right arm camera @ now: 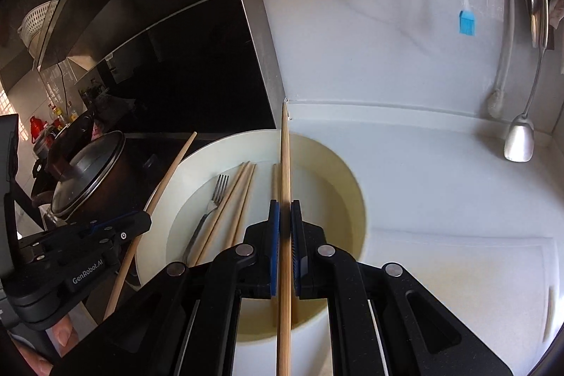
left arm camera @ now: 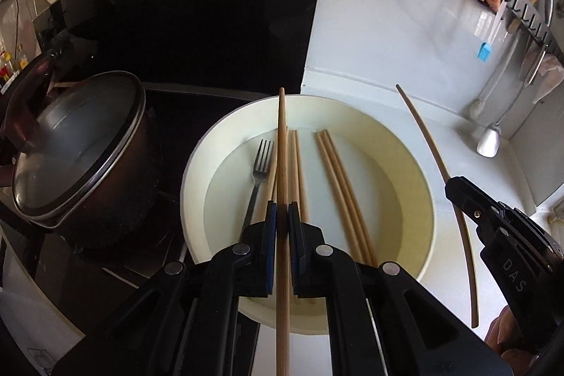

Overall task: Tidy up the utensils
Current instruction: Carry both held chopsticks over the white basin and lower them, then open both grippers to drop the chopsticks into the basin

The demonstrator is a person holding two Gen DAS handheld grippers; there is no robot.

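Gripping one bamboo chopstick [left arm camera: 282, 147] apiece, the left gripper [left arm camera: 282, 215] and right gripper [right arm camera: 284, 217] hover over the cream basin [left arm camera: 416, 171], each set of jaws closed tight on its stick. Down in the basin lie a fork [left arm camera: 259, 171] and more loose chopsticks [left arm camera: 338, 178] (a lidded pot [left arm camera: 77, 150] sits just left), basin resting on the white tabletop [right arm camera: 440, 171].
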